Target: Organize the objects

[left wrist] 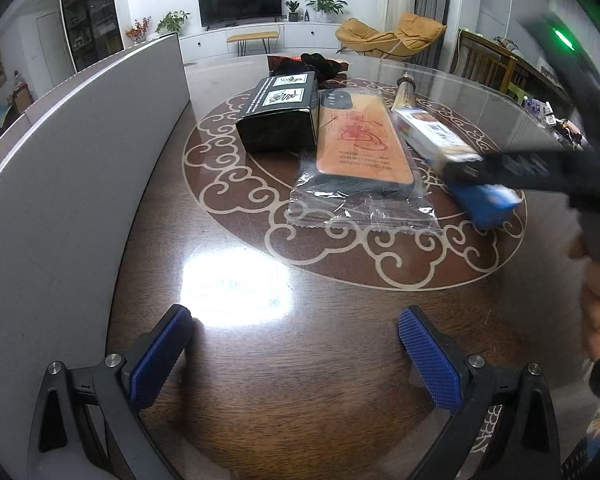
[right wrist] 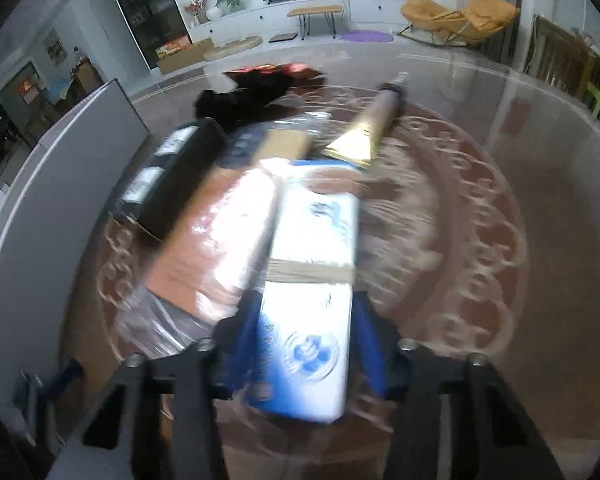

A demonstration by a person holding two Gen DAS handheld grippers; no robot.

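My right gripper (right wrist: 306,336) is shut on a white and blue box (right wrist: 312,264), held above the table just right of an orange phone case in a clear bag (right wrist: 204,248). In the left wrist view the box (left wrist: 428,136) and the right gripper (left wrist: 480,196) show at the right, blurred. The phone case (left wrist: 360,140) lies beside a black box (left wrist: 280,116). A gold tube (left wrist: 406,94) lies behind the white box. My left gripper (left wrist: 296,356) is open and empty, low over the table's near part.
A grey panel (left wrist: 80,152) stands upright along the table's left side. A black cloth with red packaging (left wrist: 312,65) lies at the table's far edge. The dark table (left wrist: 260,360) has a round scroll pattern and a glossy top.
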